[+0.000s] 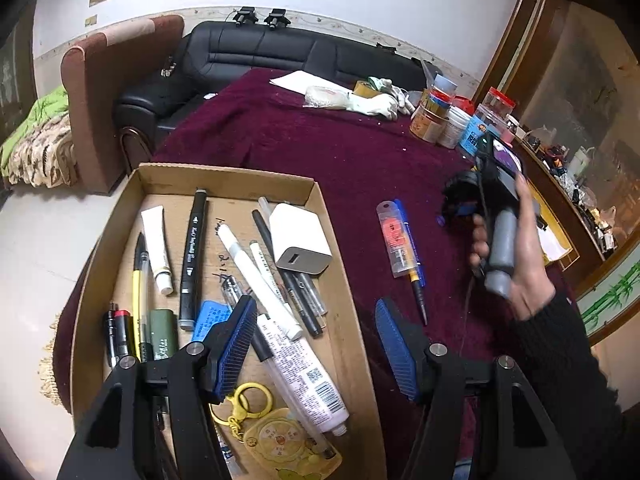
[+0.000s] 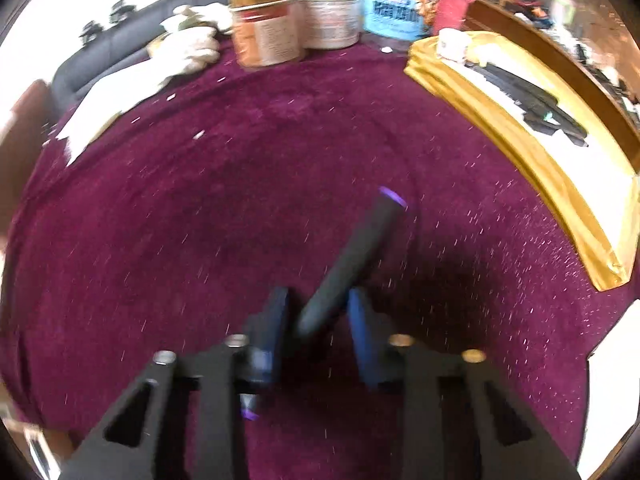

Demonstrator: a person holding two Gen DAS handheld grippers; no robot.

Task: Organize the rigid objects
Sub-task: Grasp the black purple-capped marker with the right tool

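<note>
A cardboard box (image 1: 344, 264) on the maroon cloth holds several pens, markers, tubes, a white charger (image 1: 300, 240) and a yellow keychain (image 1: 276, 436). My left gripper (image 1: 316, 344) is open and empty above the box's right wall. A clear plastic case (image 1: 396, 236) and a blue pen (image 1: 416, 276) lie on the cloth to the right of the box. My right gripper (image 2: 318, 328) is shut on a dark marker with a purple end (image 2: 356, 256), held above the cloth. The right gripper also shows in the left wrist view (image 1: 460, 204), gripped by a hand.
Jars and tubs (image 2: 296, 12) stand at the table's far edge, with white gloves (image 2: 188, 48) and paper (image 2: 100, 112) to their left. A gold-wrapped box (image 2: 520, 136) lies on the right. A black sofa (image 1: 256, 56) and a brown armchair (image 1: 104, 92) stand beyond the table.
</note>
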